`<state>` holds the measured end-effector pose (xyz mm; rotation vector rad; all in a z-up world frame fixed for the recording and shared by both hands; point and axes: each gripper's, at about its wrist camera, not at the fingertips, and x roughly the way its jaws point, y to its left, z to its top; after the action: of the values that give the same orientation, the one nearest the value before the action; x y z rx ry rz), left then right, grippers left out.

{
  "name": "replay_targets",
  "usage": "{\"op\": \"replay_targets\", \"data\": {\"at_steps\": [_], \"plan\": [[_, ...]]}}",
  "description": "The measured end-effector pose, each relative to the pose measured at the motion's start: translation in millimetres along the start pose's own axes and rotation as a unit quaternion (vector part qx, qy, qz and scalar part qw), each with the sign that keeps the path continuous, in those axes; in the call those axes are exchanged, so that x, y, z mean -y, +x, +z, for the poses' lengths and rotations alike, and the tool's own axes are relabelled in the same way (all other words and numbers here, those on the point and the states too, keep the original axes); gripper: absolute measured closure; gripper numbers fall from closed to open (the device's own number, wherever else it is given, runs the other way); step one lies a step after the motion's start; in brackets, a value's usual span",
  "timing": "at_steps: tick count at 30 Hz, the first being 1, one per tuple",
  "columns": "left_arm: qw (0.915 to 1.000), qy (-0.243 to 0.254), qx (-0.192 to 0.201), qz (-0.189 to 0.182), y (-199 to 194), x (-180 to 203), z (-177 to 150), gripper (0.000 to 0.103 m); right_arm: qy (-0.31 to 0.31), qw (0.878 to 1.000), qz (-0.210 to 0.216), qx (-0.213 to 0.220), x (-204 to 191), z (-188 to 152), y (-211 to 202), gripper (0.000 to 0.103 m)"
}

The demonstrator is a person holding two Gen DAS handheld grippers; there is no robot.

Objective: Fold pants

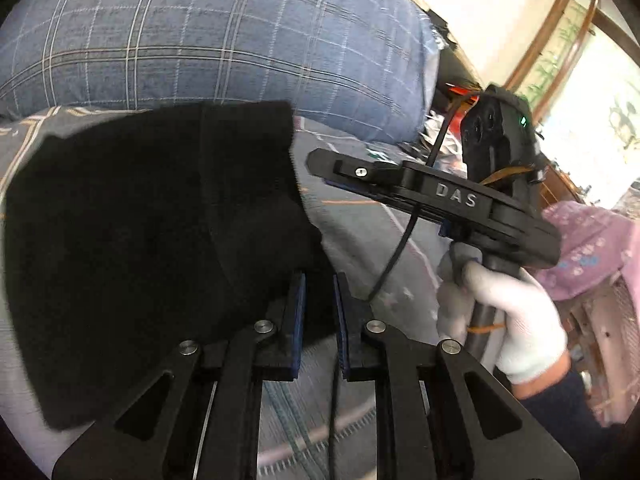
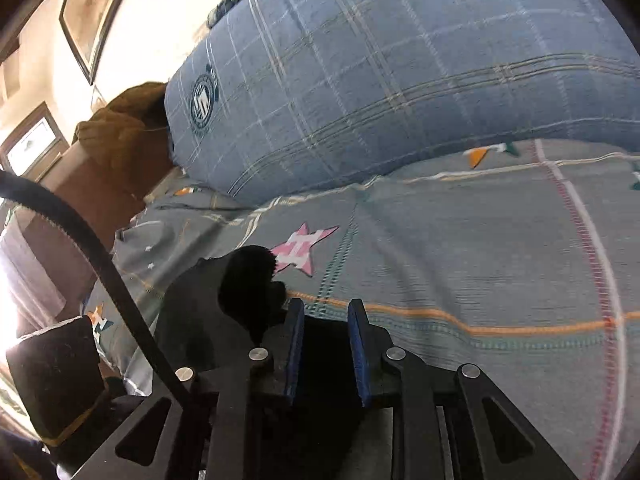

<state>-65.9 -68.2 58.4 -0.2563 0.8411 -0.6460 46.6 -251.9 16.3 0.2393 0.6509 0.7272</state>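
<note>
Two grippers work over a bed here, and both have black cloth in the gap between their blue pads. The pants (image 1: 152, 248) are a thick, matte black fabric, fuzzy at the edges. They lie mostly flat on the grey patterned bedsheet (image 2: 460, 248), just in front of the big blue plaid pillow (image 1: 224, 36) and touching its lower edge on the far side.

Left gripper (image 1: 319, 320): its jaws stand narrowly apart with the near right corner of the pants between them. Whether the pads actually pinch the cloth I cannot tell; a sliver of gap shows.

Right gripper (image 2: 327, 344): a dark bunch of pants (image 2: 248, 292) rises just left of its left pad, and black fills the gap between the jaws, so it looks clamped on a fold, though I cannot be sure. From the left wrist view this gripper (image 1: 320, 162) hangs to the right of the pants, lower than the pillow, gripped by a white-gloved hand (image 1: 508, 320).

As I judge it, the step in hand is carrying an edge across to make a fold. To do it well, keep both grips level and equally taut, so the soft, heavy cloth does not sag or twist. Lay the edge down square toward the pillow, then release. Watch the trailing cable (image 1: 400, 248); it could snag the fabric.
</note>
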Motion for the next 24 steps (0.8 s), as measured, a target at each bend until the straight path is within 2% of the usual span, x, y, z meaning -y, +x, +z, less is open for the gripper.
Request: {"op": "replay_targets", "data": {"at_steps": [1,2,3,4,5,6,7,8,10,12,16,18,20,21,22,23,24], "plan": [[1.0000,0.007,-0.003,-0.005,-9,3,1,0.090,0.000,1.000,-0.004,0.006,0,1,-6,0.070],[0.9998,0.018,-0.001,-0.008,-21,6,2,0.090,0.000,1.000,-0.007,0.011,-1,2,-10,0.055],[0.9993,0.036,0.009,-0.006,-39,7,5,0.088,0.002,1.000,-0.008,0.017,-2,0,-20,0.049],[0.9986,0.050,0.018,-0.004,-52,7,7,0.077,0.003,1.000,0.000,0.022,-3,0,-27,0.049],[0.9974,0.067,0.026,0.001,-66,7,11,0.058,0.003,1.000,0.013,0.027,-5,-2,-32,0.049],[0.9960,0.081,0.036,0.012,-79,4,17,0.046,0.002,0.999,0.034,0.032,-8,-7,-41,0.049],[0.9946,0.091,0.046,0.021,-83,-3,23,0.030,0.001,0.999,0.045,0.031,-11,-10,-43,0.049],[0.9925,0.103,0.058,0.032,-88,-8,30,0.025,-0.003,0.998,0.051,0.027,-15,-13,-42,0.048],[0.9886,0.126,0.060,0.056,-88,-22,44,0.025,-0.020,0.999,0.048,0.012,-22,-27,-46,0.044],[0.9885,0.133,0.029,0.064,-70,-37,64,0.025,-0.036,0.999,0.039,-0.002,-28,-33,-35,0.039],[0.9893,0.134,-0.015,0.056,-31,-55,89,0.025,-0.040,0.999,0.026,-0.017,-27,-35,-14,0.037],[0.9891,0.133,-0.030,0.055,-13,-62,90,0.025,-0.040,0.999,0.021,-0.020,-26,-32,-4,0.036],[0.9894,0.132,-0.046,0.040,3,-66,84,0.026,-0.040,0.998,0.034,-0.026,-27,-29,6,0.036],[0.9895,0.128,-0.054,0.041,13,-68,83,0.028,-0.039,0.997,0.050,-0.033,-26,-28,14,0.039],[0.9894,0.122,-0.063,0.046,21,-69,81,0.042,-0.035,0.997,0.061,-0.034,-25,-27,19,0.046],[0.9895,0.118,-0.068,0.049,24,-69,81,0.054,-0.028,0.996,0.074,-0.033,-23,-27,22,0.073],[0.9904,0.112,-0.068,0.043,25,-69,80,0.058,-0.014,0.995,0.090,-0.036,-22,-26,27,0.080]]}}
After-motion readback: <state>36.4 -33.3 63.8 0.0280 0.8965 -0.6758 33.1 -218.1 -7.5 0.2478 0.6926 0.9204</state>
